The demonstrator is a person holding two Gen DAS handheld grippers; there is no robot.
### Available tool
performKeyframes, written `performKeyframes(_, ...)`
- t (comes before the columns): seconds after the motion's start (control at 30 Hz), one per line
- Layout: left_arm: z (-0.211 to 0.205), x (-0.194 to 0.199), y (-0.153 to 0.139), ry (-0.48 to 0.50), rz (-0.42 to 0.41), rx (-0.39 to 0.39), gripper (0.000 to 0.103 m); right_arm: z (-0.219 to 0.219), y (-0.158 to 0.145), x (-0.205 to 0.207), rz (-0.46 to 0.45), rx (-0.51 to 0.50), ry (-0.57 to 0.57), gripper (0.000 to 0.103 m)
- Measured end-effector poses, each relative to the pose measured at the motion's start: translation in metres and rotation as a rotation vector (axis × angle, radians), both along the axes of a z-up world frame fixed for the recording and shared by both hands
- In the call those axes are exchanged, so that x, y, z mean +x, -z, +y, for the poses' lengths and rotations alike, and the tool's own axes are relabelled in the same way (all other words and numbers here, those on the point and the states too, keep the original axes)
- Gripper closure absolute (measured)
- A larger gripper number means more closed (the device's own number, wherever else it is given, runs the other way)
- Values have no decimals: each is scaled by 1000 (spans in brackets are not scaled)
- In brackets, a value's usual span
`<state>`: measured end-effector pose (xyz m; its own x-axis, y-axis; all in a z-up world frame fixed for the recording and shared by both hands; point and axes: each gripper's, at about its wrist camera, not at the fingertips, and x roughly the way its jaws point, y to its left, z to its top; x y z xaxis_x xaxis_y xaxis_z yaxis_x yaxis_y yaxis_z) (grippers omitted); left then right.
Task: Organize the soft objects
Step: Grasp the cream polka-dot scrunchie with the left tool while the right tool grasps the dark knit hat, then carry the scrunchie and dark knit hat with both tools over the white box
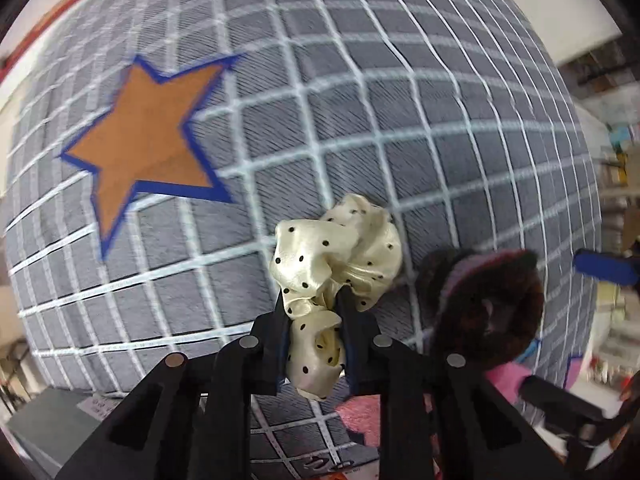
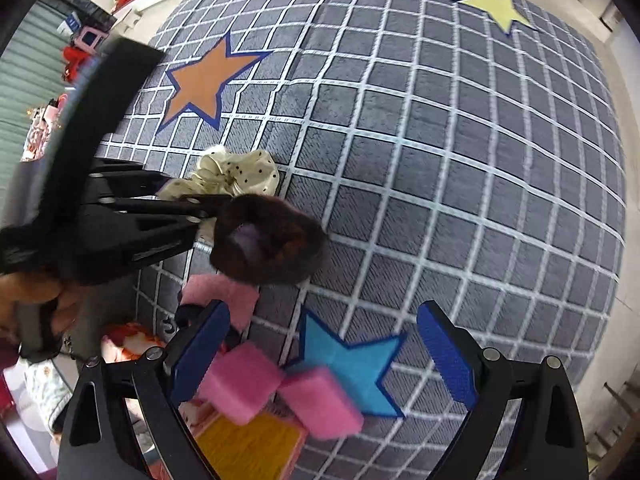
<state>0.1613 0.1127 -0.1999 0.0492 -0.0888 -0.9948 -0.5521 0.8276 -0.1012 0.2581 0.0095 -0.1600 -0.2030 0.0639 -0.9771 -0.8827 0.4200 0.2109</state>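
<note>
Cream dotted scrunchie (image 1: 332, 280) is pinched between the closed fingers of the left gripper (image 1: 314, 344) above a grey checked rug (image 1: 400, 120). Just right, a brown scrunchie (image 1: 500, 304) is seen. The right gripper (image 2: 324, 356) is spread wide over pink sponges (image 2: 280, 392).

both wrist views overlook rug (image 1: 400, 140) closely.

Grey plush rug w/ white grid lines (image 2: 440, 152) covers floor; orange star patch (image 2: 204, 80) at 11 o'clock, yellow star patch (image 2: 498, 8) at 1, pale bare floor (image 2: 624, 208) at 3.
</note>
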Motion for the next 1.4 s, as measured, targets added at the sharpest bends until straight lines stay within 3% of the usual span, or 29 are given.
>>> performKeyframes(0.23,27,-24,-28,-119,-44,78,81,34,31,-19,44,22,-67,8)
performKeyframes(0.3,32,-33,-40,-134,-51,81,81,40,36,-28,43,14,-102,31)
performKeyframes(0.33,35,-35,-47,-134,-55,80,81,42,38,-34,65,6,-116,51)
performKeyframes(0.43,23,-40,-69,-111,-72,96,81,40,32,-38,41,10,-116,63)
performKeyframes(0.67,-8,-58,-123,-100,-158,116,81,13,-7,-11,32,85,26,65)
performKeyframes(0.97,-69,-91,-150,1,-219,143,81,-43,-89,-1,-18,140,162,65)
performKeyframes(1.2,-100,-133,-176,20,-260,148,81,-78,-146,-45,-22,200,239,65)
performKeyframes(1.4,-105,-180,-193,2,-274,186,81,-77,-177,-106,-16,254,222,65)
